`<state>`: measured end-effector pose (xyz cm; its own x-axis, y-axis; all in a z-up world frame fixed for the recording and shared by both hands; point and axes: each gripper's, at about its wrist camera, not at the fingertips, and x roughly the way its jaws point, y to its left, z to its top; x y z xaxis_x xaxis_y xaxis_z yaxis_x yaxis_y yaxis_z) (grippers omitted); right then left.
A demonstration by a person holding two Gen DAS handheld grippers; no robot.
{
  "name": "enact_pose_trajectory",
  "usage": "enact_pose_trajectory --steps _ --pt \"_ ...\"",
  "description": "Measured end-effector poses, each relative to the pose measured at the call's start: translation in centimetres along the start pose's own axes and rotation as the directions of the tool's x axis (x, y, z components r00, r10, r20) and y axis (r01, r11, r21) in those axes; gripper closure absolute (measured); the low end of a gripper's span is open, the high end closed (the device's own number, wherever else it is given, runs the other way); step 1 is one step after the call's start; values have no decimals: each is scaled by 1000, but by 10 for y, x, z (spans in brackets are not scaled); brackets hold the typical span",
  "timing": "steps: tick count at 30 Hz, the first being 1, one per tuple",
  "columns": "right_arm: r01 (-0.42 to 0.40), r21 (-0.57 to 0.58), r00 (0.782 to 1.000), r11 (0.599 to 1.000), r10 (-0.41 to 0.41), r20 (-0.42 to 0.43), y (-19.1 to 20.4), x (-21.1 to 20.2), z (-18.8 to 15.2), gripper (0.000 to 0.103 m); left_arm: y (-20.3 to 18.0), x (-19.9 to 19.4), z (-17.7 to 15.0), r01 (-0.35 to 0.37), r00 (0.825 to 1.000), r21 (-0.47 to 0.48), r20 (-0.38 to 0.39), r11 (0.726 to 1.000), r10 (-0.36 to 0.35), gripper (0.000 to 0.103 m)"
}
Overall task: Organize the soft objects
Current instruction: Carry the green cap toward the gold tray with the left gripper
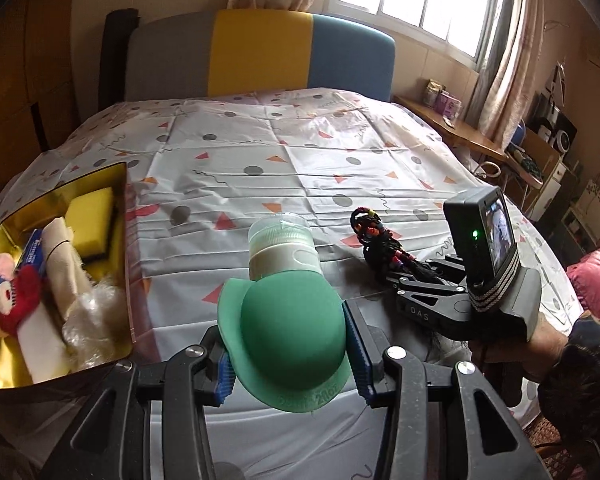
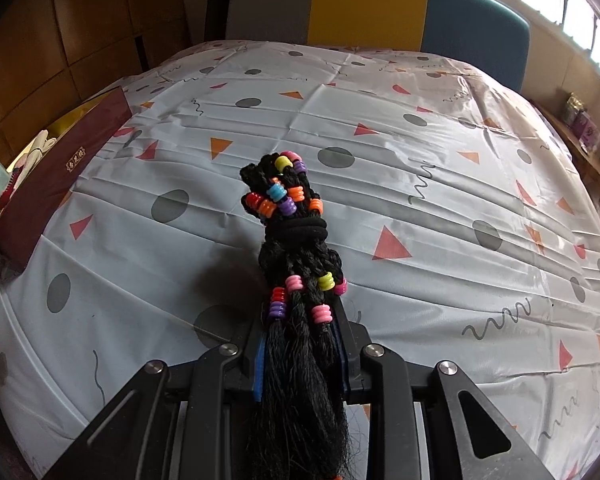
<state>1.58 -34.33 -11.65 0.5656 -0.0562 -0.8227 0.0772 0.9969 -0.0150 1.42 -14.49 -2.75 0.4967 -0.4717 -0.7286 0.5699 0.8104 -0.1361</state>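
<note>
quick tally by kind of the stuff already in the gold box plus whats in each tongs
Gold box:
plush toys: 2 (pink and red one, beige one)
yellow sponge: 1
tissue pack: 1
Left tongs: green squeeze bottle: 1
Right tongs: beaded black braid bundle: 1
Total: 6

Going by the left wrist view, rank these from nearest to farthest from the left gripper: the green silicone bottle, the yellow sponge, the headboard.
1. Green silicone bottle: clamped in the left gripper.
2. Yellow sponge: off to the left, in the gold box.
3. Headboard: straight ahead, at the far end of the bed.
</note>
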Motion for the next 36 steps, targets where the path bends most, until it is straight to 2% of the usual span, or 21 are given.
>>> enact_pose_trajectory --steps 9,19,28,32,36 --pt "38 -21 999 999 -38 5 5 1 1 76 20 -19 0 -20 999 -42 28 999 21 57" --pt "44 -35 999 998 -43 9 5 1 1 76 40 -29 -2 -57 997 -81 43 995 61 57" --pt "50 -44 999 998 -49 9 6 1 0 76 61 -36 -6 -60 997 -130 39 990 66 57" --pt "49 -46 999 998 -49 8 6 1 0 76 86 -51 -4 -67 995 -194 61 979 81 56" --pt "52 -49 999 997 -51 7 6 1 0 76 130 -75 -6 -95 988 -286 87 954 124 57"
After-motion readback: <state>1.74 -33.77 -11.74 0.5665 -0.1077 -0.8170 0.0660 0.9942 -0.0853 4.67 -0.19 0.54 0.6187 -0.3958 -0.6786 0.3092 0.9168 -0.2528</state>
